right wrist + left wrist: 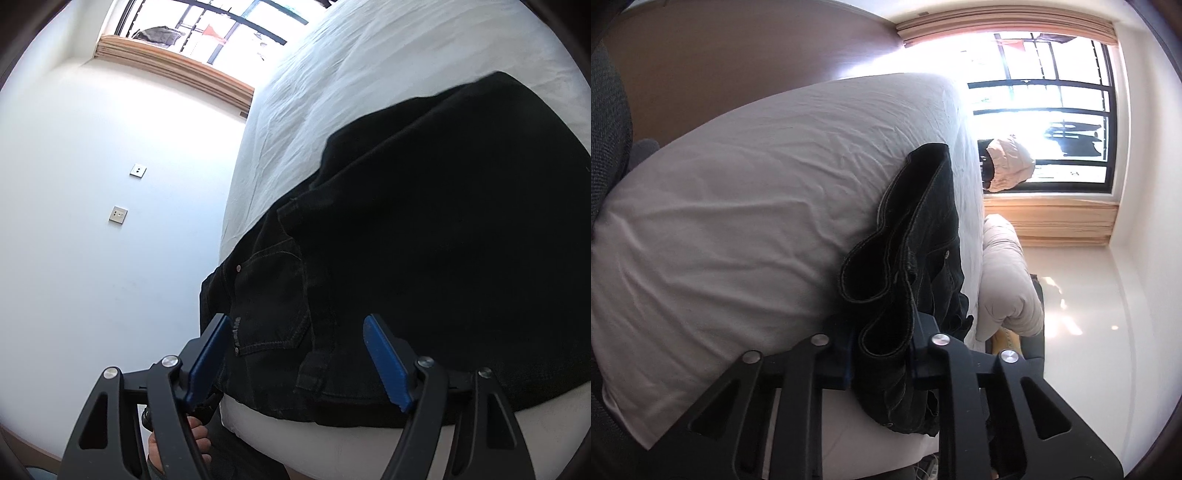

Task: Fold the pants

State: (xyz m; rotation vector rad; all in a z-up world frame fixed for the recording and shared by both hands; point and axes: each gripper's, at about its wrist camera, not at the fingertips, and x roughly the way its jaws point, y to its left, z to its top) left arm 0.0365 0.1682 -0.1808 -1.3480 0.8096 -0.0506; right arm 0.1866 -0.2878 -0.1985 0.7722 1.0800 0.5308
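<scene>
Jaws of left gripper [881, 354] pinch pants [916, 236]; right gripper [295, 362] gapes wide.

My left gripper [882, 354] blue pads: almost fully buried in the black denim pants [916, 236], only slivers show. Pants' lower end drops behind my fingers and the white-sheeted mattress [738, 206] edge; can't see how far it hangs. Window [1045, 110] blown out, outside unreadable. Pale bundle on the sill [1010, 166]: can't tell what it is.

Right wrist view: pants [443, 221] run off the right edge, near-black, folds unreadable. Pocket label [235, 330] too small to read. Hand [199, 439] below mostly hidden behind the gripper finger.
</scene>
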